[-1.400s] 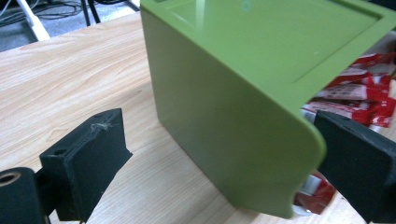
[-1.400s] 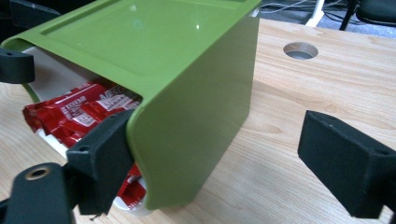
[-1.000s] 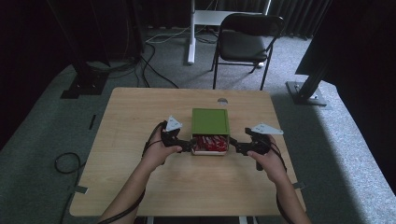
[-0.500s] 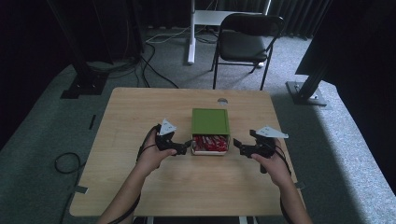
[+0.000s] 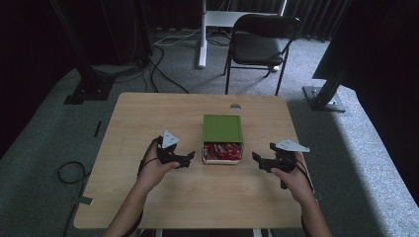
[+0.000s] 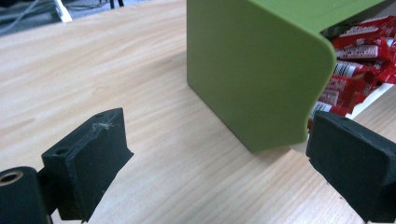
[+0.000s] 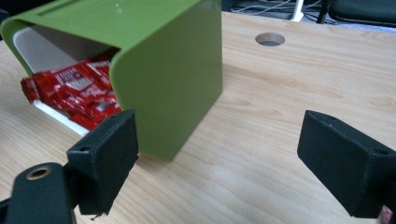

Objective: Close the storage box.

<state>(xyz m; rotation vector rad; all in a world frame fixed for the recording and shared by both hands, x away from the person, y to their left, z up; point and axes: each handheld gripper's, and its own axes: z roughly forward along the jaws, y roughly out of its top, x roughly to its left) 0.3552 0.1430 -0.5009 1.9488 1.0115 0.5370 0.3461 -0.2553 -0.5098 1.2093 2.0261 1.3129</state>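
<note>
Reading the packets: red packets with white print fill the pulled-out white drawer; I can see lettering and a barcode in the left gripper view, but the words are too blurred for me to make out.
Box: green box sits mid-table on the wooden table, drawer end toward me, packets exposed.
Left gripper: my left gripper has its jaws spread wide, holding nothing; it sits just left of the box's near corner, not touching it.
Right gripper: my right gripper is also spread wide and empty, just right of the drawer, apart from the box.
Table detail: round cable hole beyond the box.
Background: dark chair behind the table.
</note>
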